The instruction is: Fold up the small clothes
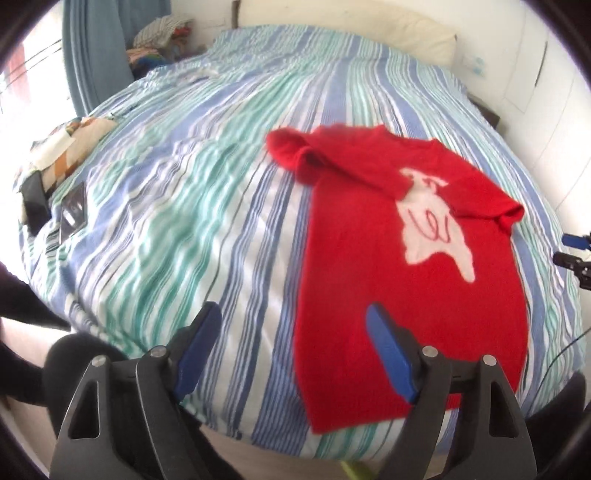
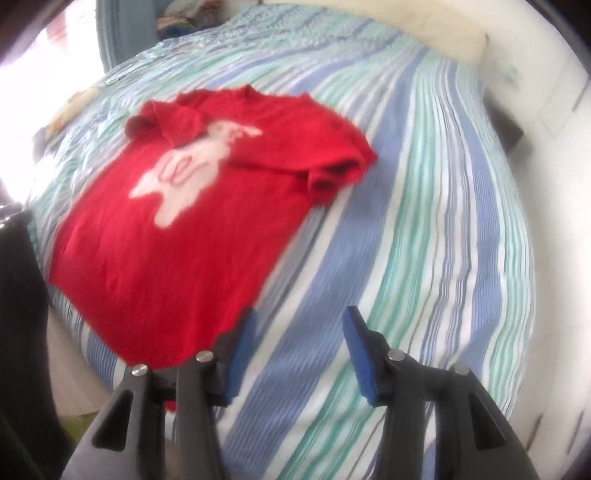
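On the striped bed (image 1: 221, 184), a red knitted jumper with a white figure (image 1: 369, 240) is being laid flat. Both tongs, left (image 1: 293, 328) and right (image 2: 299, 325), are being held open and empty. A sleeve is probably being folded inward next.

- Wide bare stretch of striped bedcover (image 1: 192, 206) left of the red sweater (image 1: 413, 280), free for passing.
- Same open cover right of the sweater (image 2: 173, 221) in the right wrist view.
- Far left edge blocked: dark flat devices (image 1: 72, 216) and patterned cloth (image 1: 70, 144).
- Far end closed by pillow (image 1: 406, 33); clothes pile (image 1: 162, 37) at far left corner.
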`<state>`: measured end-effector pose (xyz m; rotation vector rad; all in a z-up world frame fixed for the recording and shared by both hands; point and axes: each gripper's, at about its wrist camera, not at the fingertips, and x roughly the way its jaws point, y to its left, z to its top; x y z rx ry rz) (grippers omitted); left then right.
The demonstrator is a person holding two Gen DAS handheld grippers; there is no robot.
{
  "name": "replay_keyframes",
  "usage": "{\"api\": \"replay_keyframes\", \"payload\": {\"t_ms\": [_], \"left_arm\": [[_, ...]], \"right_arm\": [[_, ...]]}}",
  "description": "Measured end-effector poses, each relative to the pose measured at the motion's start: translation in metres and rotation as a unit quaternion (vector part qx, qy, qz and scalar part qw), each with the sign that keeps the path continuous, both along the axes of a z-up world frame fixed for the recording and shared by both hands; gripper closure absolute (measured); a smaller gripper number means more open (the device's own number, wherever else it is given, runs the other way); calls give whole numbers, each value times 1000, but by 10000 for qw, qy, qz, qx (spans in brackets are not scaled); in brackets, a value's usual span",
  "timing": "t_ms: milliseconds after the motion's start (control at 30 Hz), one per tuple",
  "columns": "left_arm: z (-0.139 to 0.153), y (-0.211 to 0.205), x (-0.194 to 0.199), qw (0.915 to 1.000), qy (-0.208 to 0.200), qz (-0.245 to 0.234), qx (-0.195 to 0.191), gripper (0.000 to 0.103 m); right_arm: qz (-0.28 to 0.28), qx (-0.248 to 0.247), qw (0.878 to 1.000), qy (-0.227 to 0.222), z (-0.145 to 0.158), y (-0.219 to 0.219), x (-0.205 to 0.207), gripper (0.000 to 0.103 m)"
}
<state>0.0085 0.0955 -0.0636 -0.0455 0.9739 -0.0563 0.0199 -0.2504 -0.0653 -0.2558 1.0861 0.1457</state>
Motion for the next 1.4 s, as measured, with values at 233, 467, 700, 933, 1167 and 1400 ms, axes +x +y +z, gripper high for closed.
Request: {"api": "replay_keyframes", "payload": {"t_ms": [233, 467, 700, 933, 1167, 1400], "left_arm": [[-43, -24, 9, 9999, -112, -125, 34, 21], [-55, -12, 18, 9999, 86, 110, -53, 22], [-59, -20, 20, 9998, 127, 18, -135, 22], [-68, -41, 16, 9992, 192, -249, 240, 22], [-69, -43, 12, 9983, 132, -275, 502, 22], [-71, -33, 15, 9992, 206, -99, 323, 22]], "right_arm": [[1696, -690, 9831, 81, -60, 101, 148, 39], [559, -112, 9983, -127, -84, 72, 185, 96], [-2267, 740, 9643, -1153, -9, -148, 92, 96], [-4047, 1631, 8946, -965, -56, -285, -28, 96], [-4855, 2811, 8194, -1178, -98, -302, -70, 96], [-5139, 3107, 7912, -1157, -114, -311, -77, 97]]}}
